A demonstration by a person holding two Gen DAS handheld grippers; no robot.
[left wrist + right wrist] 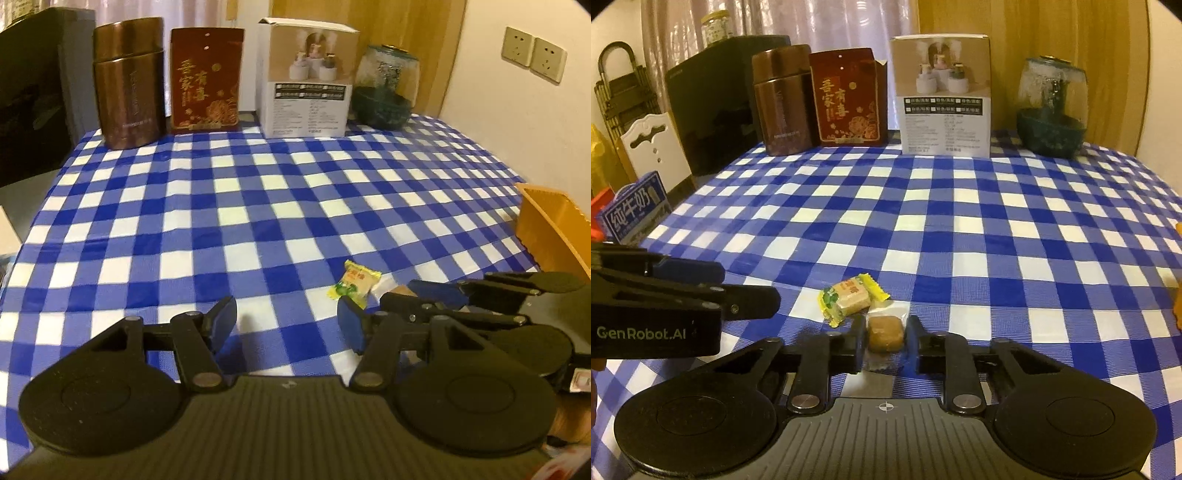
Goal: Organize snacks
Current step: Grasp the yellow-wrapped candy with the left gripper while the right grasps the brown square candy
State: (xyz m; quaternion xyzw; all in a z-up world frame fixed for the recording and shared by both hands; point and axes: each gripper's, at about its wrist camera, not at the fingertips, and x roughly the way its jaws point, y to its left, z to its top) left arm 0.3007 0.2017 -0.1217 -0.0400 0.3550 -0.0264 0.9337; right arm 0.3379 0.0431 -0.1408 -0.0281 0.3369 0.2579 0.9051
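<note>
Brown wrapped candy [884, 334]: on the checked tablecloth [960, 229], pinched across its sides by the right gripper [884, 343]; light, firm, its clear film likely slippery. Yellow-wrapped candy [353, 282]: just beyond, loose, small, crinkly; best taken across the block, with the left gripper [286, 325] spread and empty.

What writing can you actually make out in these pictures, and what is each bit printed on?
"GenRobot.AI": on the left gripper, seen in the right wrist view.
"纯牛奶": on the blue milk carton.
"吾家有喜": on the red box.
White box, brown tin, yellow snack wrapper: print too small or blurred to read.
</note>
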